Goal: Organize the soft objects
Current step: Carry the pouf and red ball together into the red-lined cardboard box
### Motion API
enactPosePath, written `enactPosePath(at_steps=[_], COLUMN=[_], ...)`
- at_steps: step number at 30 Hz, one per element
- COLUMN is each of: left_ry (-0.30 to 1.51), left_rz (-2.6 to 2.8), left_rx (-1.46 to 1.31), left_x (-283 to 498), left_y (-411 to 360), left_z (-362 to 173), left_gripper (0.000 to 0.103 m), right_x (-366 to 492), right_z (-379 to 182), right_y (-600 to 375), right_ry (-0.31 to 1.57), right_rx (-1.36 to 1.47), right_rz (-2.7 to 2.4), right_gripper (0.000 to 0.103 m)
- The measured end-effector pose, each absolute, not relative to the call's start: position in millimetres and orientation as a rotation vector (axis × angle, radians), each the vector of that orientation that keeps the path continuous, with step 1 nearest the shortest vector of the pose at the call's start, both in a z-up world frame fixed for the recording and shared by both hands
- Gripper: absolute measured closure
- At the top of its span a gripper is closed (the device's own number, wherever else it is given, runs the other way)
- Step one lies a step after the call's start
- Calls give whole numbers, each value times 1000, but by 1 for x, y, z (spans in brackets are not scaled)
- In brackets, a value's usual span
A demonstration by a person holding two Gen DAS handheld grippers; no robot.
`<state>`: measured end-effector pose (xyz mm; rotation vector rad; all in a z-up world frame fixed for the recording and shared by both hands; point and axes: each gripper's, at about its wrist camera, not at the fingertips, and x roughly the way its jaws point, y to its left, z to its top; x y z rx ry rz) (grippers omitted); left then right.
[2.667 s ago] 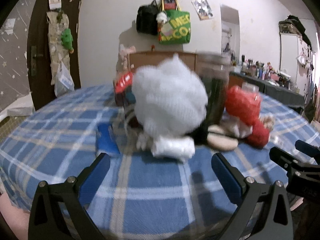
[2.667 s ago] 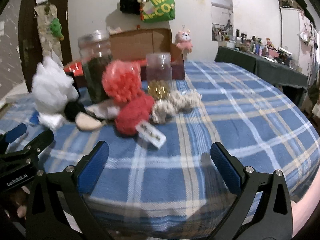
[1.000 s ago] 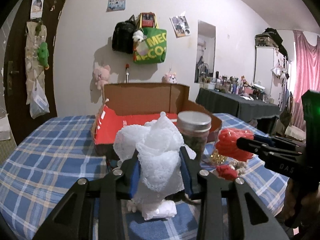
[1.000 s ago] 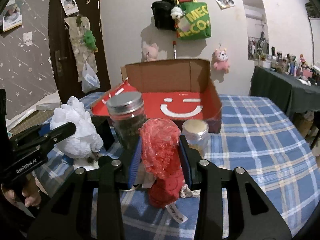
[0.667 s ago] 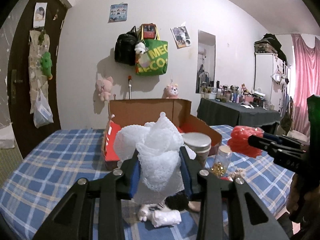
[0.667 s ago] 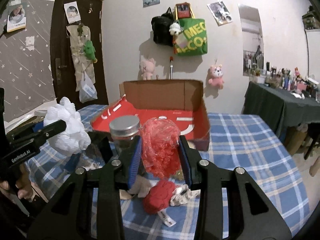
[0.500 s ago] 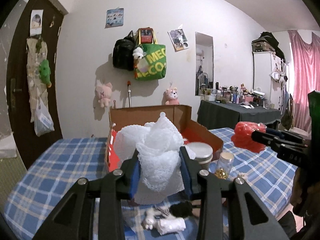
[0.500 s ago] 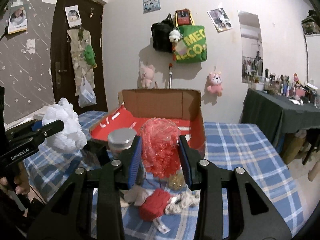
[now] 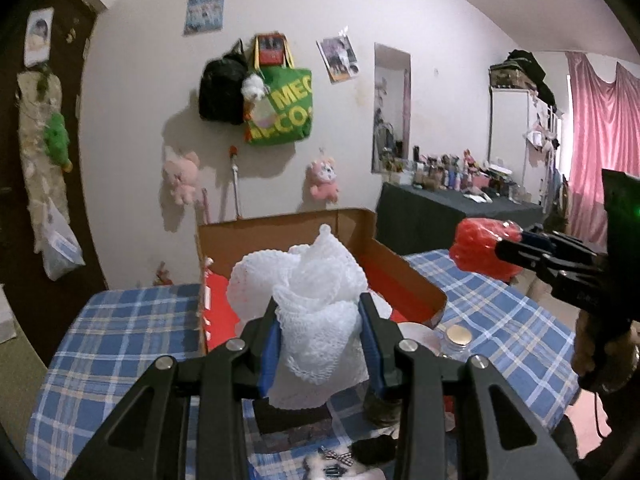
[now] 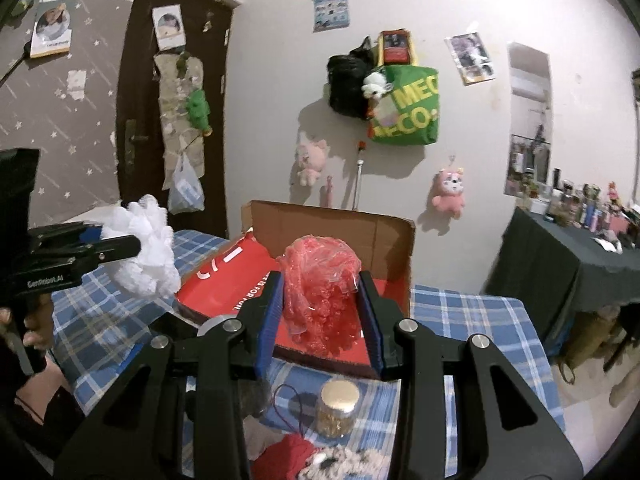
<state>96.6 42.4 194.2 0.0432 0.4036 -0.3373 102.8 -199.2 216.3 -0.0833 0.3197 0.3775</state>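
Note:
My left gripper [image 9: 320,336] is shut on a white mesh puff [image 9: 308,304], held up in the air above the blue plaid table [image 9: 116,344]. The same puff [image 10: 146,248] shows at the left of the right wrist view. My right gripper [image 10: 322,320] is shut on a red bubbly plastic ball [image 10: 320,296], also lifted; this ball [image 9: 480,248] appears at the right of the left wrist view. Beyond both stands an open cardboard box [image 10: 332,224] with a red inside [image 9: 218,312].
Below on the table stand a small gold-lidded jar [image 10: 340,404] and a bigger jar [image 9: 412,332], with a red knitted toy [image 10: 288,456] and a rope toy [image 10: 352,462]. A black-and-white small plush [image 9: 344,460] lies near the front edge. Bags and plushies hang on the wall.
Both grippers have risen with their soft objects, so the jars and toys on the table now lie lower in view. The cardboard box has come closer under both.

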Motion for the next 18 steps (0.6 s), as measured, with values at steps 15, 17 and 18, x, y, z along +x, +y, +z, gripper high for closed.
enactPosePath(at_steps=[15, 17, 18], left_ry=[560, 585, 592], left_rz=[-405, -420, -422], left_rx=[161, 172, 174], left_x=[179, 195, 200], left_y=[26, 22, 21], left_z=[191, 188, 186], left_gripper=[65, 65, 65], right_x=[190, 205, 212], right_z=[222, 217, 215], right_y=[-177, -172, -170], right_ry=[499, 531, 546], right_rx=[-207, -223, -230], right_rz=[525, 541, 546], right_gripper=[68, 68, 68])
